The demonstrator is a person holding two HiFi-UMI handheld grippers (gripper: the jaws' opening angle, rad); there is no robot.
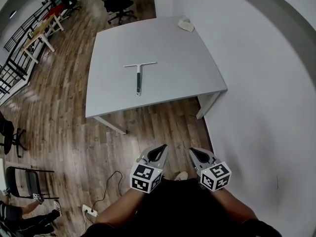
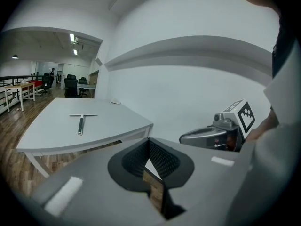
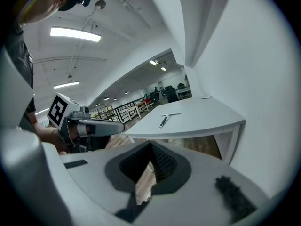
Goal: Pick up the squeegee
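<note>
The squeegee (image 1: 138,75) lies flat on the grey table (image 1: 197,68), its T-shaped blade at the far end and its handle pointing toward me. It also shows in the left gripper view as the squeegee (image 2: 81,123) and in the right gripper view as the squeegee (image 3: 165,118). My left gripper (image 1: 162,147) and right gripper (image 1: 193,151) hang side by side over the wooden floor, well short of the table's near edge. Both point toward the table. The left gripper (image 2: 148,141) is shut and empty. The right gripper (image 3: 150,145) is shut and empty too.
A small white object (image 1: 186,26) rests at the table's far right corner. A white wall (image 1: 266,83) runs close along the right. Office chairs (image 1: 118,4) stand beyond the table, a black chair (image 1: 27,181) at lower left. A cable and power strip (image 1: 91,211) lie on the floor.
</note>
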